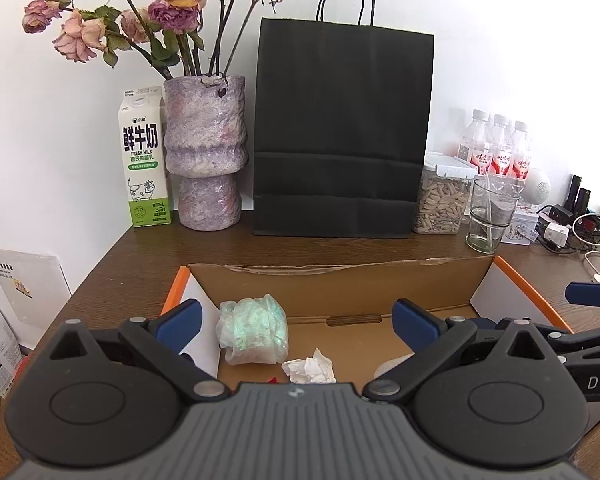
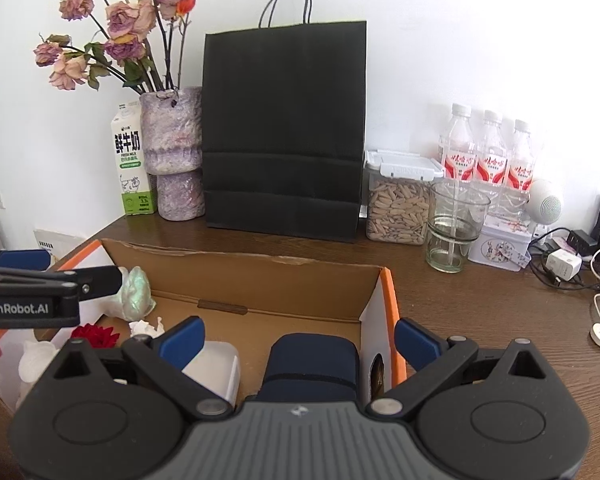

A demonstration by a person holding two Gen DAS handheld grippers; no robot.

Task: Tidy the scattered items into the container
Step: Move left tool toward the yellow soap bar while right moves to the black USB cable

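Both my grippers, left [image 1: 296, 320] and right [image 2: 298, 338], gape wide and empty over the cardboard box [image 2: 260, 268]. Crumpled bag [image 1: 254, 330], tissue [image 1: 310, 368] and navy case [image 2: 312, 364] lie inside; release looks done. Next, find strays on the desk [image 2: 480, 312].

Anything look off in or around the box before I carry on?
Only the cardboard box: its back edge is torn and ragged. The crumpled tissue and plastic wrap lie inside it. Both grippers, left and right, are open and empty.

both claws gape wide and empty: left claw [image 1: 296, 320], right claw [image 2: 298, 338], side by side.
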